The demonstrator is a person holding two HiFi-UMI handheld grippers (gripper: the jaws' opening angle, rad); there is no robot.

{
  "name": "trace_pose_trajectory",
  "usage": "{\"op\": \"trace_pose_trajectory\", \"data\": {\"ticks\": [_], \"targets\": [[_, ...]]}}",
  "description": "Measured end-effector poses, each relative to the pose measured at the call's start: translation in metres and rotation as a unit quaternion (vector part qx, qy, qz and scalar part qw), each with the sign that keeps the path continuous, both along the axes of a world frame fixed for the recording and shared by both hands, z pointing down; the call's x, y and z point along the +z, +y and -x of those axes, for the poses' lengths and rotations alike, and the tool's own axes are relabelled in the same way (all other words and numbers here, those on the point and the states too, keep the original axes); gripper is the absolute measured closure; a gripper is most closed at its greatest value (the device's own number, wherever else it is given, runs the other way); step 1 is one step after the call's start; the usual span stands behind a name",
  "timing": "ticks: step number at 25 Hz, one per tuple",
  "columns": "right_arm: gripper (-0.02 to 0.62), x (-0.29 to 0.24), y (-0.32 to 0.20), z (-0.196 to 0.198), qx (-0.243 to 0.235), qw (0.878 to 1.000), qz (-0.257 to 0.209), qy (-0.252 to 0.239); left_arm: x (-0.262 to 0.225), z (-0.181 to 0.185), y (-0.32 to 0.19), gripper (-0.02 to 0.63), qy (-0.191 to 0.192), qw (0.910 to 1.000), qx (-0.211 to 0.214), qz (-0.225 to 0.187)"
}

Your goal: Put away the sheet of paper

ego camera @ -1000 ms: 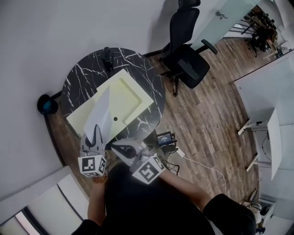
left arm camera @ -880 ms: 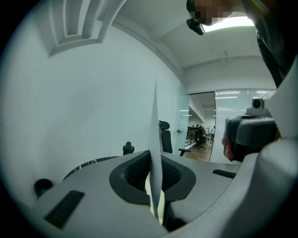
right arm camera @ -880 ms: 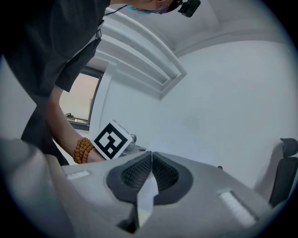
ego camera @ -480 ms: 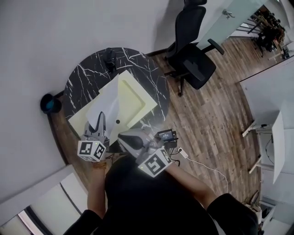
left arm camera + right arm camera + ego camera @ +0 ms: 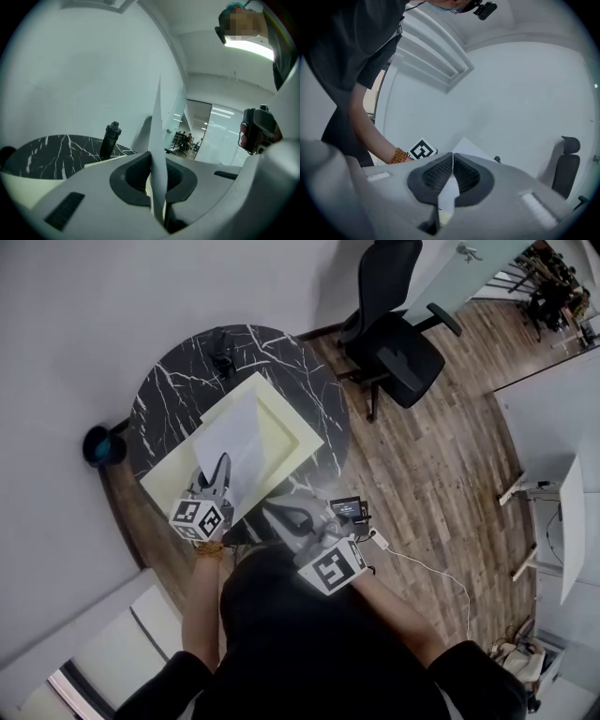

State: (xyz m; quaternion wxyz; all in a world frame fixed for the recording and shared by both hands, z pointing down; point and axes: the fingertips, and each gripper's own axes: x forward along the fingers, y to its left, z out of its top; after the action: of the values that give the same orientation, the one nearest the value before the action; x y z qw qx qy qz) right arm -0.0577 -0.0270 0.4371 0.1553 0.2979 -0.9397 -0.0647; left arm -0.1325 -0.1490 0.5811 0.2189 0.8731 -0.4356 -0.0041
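left hand-held gripper (image 5: 157,157) pinching sheet of paper (image 5: 234,435) edge | right hand-held gripper (image 5: 452,158) closed, looks empty | tip: lower sheet flat into pale-yellow tray (image 5: 292,432), upper-left of frame, then release

Left tongs (image 5: 223,461), right tongs (image 5: 270,510): grey, black pads (image 5: 436,176), marker cubes (image 5: 201,518). Black shirt (image 5: 309,643), bead bracelet (image 5: 208,547).

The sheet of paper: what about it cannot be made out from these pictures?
Print on the sheet of paper: too small in head view, edge-on in left gripper view.
Its pinched edge: left gripper view, hidden between the pads of the left gripper.
Most of it: right gripper view, behind the body of the right gripper.
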Motion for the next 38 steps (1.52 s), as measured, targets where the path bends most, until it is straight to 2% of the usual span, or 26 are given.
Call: {"op": "trace_pose_trajectory", "data": {"ticks": [4, 8, 10, 12, 17, 18, 22, 27, 31, 35, 38], "targets": [[0.591, 0.004, -0.002, -0.002, 0.008, 1.000, 0.004, 0.015, 0.024, -0.005, -0.001, 0.597, 0.032, 0.9991, 0.003, 0.028], [0.591, 0.006, -0.005, -0.001, 0.010, 1.000, 0.008, 0.016, 0.015, -0.009, -0.004, 0.597, 0.083, 0.9962, -0.001, 0.027], [0.591, 0.005, -0.007, 0.001, 0.009, 1.000, 0.008, 0.016, 0.016, -0.007, -0.008, 0.597, 0.088, 0.9956, -0.010, 0.031], [0.591, 0.005, -0.009, 0.004, 0.006, 1.000, 0.008, 0.017, 0.029, -0.006, -0.011, 0.597, 0.063, 0.9970, -0.017, 0.042], [0.591, 0.008, -0.012, 0.011, -0.005, 1.000, 0.011, 0.022, 0.078, -0.004, -0.014, 0.592, -0.036, 0.9969, -0.031, 0.063], [0.591, 0.008, -0.013, 0.012, -0.006, 1.000, 0.012, 0.022, 0.085, -0.002, -0.014, 0.563, -0.055, 0.9959, -0.033, 0.064], [0.591, 0.010, -0.016, 0.016, -0.012, 1.000, 0.014, 0.024, 0.111, 0.003, -0.013, 0.479, -0.119, 0.9892, -0.025, 0.081], [0.591, 0.011, -0.017, 0.021, -0.020, 0.999, 0.014, 0.027, 0.143, 0.020, -0.004, 0.453, -0.186, 0.9764, -0.011, 0.109], [0.591, 0.013, -0.016, 0.024, -0.022, 0.999, 0.018, 0.028, 0.156, 0.041, 0.004, 0.440, -0.204, 0.9702, -0.015, 0.129], [0.591, 0.017, -0.014, 0.029, -0.030, 0.999, 0.022, 0.029, 0.166, 0.058, 0.015, 0.405, -0.188, 0.9688, -0.001, 0.161], [0.591, 0.018, -0.012, 0.034, -0.037, 0.999, 0.021, 0.028, 0.173, 0.070, 0.029, 0.402, -0.180, 0.9655, 0.011, 0.188]]}}
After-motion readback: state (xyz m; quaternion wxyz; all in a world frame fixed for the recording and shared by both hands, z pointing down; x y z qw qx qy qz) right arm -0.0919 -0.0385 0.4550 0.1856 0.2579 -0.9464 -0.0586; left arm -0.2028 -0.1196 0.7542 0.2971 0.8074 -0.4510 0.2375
